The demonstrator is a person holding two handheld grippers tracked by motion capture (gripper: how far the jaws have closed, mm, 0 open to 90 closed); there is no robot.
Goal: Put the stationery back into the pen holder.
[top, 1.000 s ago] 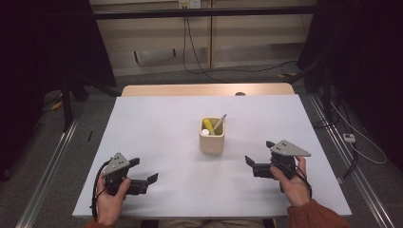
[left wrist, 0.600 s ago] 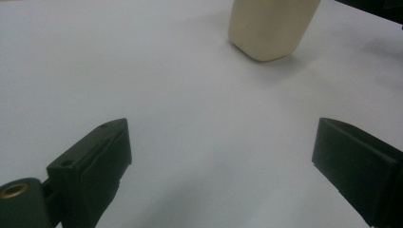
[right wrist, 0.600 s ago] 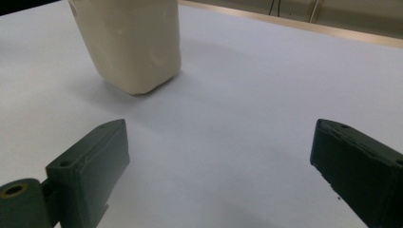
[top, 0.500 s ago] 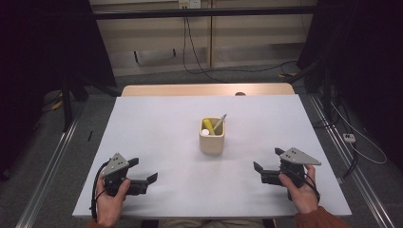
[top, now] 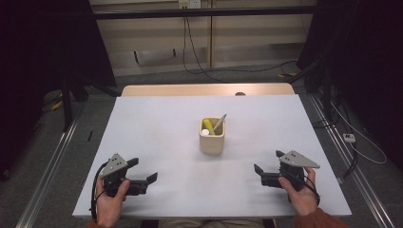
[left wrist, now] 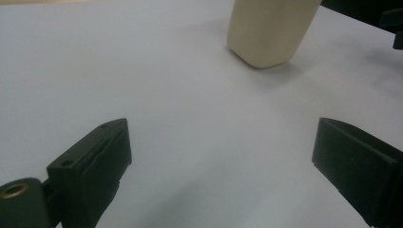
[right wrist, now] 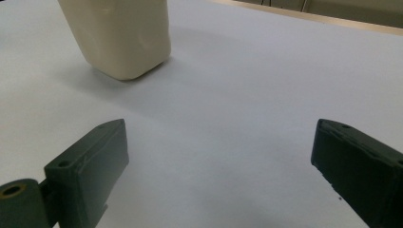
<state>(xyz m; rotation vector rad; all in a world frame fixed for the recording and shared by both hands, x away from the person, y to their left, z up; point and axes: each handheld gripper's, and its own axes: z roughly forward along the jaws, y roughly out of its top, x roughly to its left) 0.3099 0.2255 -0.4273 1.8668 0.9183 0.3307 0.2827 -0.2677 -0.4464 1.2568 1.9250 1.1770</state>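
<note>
Both your grippers, left gripper (top: pixel 151 177) and right gripper (top: pixel 257 169), wait wide open and empty; approach the cream pen cup (top: pixel 212 137) at twelve o'clock squarely, avoiding its protruding pen (top: pixel 219 123).

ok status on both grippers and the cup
Left gripper open, empty, near table edge. Right gripper open, empty, apart from cup. Beige cup upright mid-table, pens inside. Nothing between grippers and cup.

Upright cream cup (top: pixel 212 140), mid-table
</note>
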